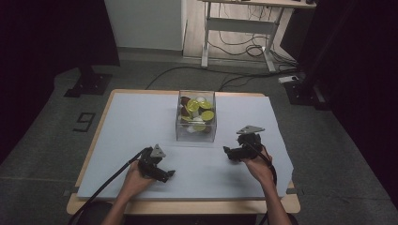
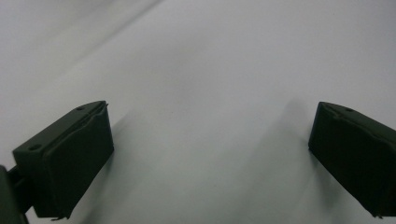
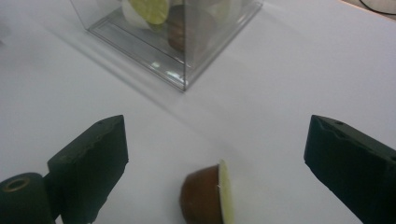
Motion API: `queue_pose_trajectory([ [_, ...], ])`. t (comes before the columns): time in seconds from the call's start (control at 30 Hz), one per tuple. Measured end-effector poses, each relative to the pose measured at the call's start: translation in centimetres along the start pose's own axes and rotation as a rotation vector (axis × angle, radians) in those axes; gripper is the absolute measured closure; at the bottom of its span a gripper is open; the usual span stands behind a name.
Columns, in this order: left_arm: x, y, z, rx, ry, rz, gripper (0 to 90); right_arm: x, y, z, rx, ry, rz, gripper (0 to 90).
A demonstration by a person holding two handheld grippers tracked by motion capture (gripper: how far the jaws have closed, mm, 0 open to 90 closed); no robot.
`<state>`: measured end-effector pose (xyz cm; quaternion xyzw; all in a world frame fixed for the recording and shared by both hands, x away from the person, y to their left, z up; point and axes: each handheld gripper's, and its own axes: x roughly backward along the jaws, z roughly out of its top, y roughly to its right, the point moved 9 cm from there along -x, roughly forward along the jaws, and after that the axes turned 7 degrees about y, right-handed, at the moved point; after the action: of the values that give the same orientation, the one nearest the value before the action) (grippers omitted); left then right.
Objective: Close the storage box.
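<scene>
A clear plastic box [image 1: 195, 136] stands at the middle of the white sheet and holds several capsules with yellow-green, brown and white faces. In the right gripper view a corner of the box [image 3: 187, 56] is close ahead. A brown capsule with a yellow-green lid [image 3: 205, 196] lies on its side on the sheet, between the wide-apart jaws of my right gripper [image 3: 217, 126], untouched. In the high view the right gripper [image 1: 228, 153] sits low, right of and in front of the box. My left gripper [image 1: 166, 174] rests front left, open [image 2: 210, 116] over bare sheet.
The white sheet [image 1: 131, 122] covers a wooden table [image 1: 187, 206] whose edge shows at the front. Beyond the table lie a grey floor, cables and the legs of a desk [image 1: 239, 28]. Dark stands flank both sides.
</scene>
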<state>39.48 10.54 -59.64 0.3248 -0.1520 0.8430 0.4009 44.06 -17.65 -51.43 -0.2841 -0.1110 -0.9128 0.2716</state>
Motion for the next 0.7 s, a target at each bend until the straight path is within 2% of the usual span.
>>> queue_pose_trajectory([
  [0.27, 0.0, 0.0, 0.0, -0.001, -0.001, -0.001, 0.0, 1.1, 2.1, -1.2, -0.029, 0.006, -0.039, 6.5],
  [0.5, 0.0, 0.0, 0.0, 0.0, 0.0, 0.0, 0.0, 1.8, 3.7, -2.4, -0.035, -0.002, -0.08, 6.6],
  [0.7, 0.0, 0.0, 0.0, 0.0, 0.0, 0.0, 0.0, 2.2, 4.7, -3.2, -0.053, 0.004, -0.1, 6.7],
])
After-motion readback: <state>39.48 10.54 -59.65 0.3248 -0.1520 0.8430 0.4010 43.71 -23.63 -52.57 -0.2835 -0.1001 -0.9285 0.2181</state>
